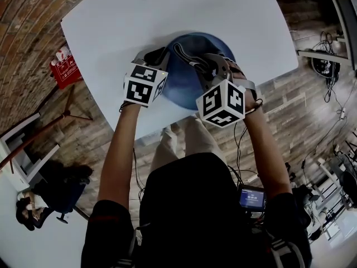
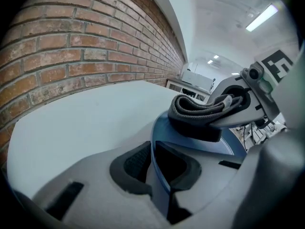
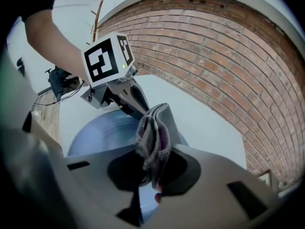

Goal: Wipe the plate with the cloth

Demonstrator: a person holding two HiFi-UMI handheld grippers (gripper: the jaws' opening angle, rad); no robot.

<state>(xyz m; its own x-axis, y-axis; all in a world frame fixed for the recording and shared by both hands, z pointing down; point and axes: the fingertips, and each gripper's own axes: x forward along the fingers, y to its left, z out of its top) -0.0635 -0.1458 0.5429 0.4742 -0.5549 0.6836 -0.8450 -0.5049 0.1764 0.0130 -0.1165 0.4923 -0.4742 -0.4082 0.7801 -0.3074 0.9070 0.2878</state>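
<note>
When I look down through the head view, I see a white table (image 1: 111,15) with a blue plate (image 1: 181,88) at its near edge. Both of my tools meet over that plate.

The left gripper (image 1: 159,57) comes in from the left side. In the left gripper view, its two dark pads (image 2: 138,163) are pinched on the thin rim of the plate (image 2: 164,128). The rim stands right between them, so the left gripper (image 2: 153,163) has a firm hold on the plate. I can't tell for sure if the plate sits flat on the table (image 2: 86,123) or is tipped up a bit.

The right gripper (image 1: 192,60) comes in from the right side. In the right gripper view, its jaws are squeezed on a folded grey cloth (image 3: 152,151). The cloth sticks up out of the right gripper (image 3: 151,171) in a thick bunch. Behind it I see the blue plate (image 3: 100,132), and the left gripper (image 3: 136,109) at the far rim, with its black and white cube (image 3: 106,58) above.

From the left gripper view, the cloth (image 2: 200,111) hangs just over the blue face of the plate, held by the right gripper (image 2: 238,99). In the head view the cloth (image 1: 184,52) is a dark bundle at the far part of the plate.

A brick wall (image 2: 71,56) runs along past the table. A red thing (image 1: 66,67) lies low down to the left of the table.
</note>
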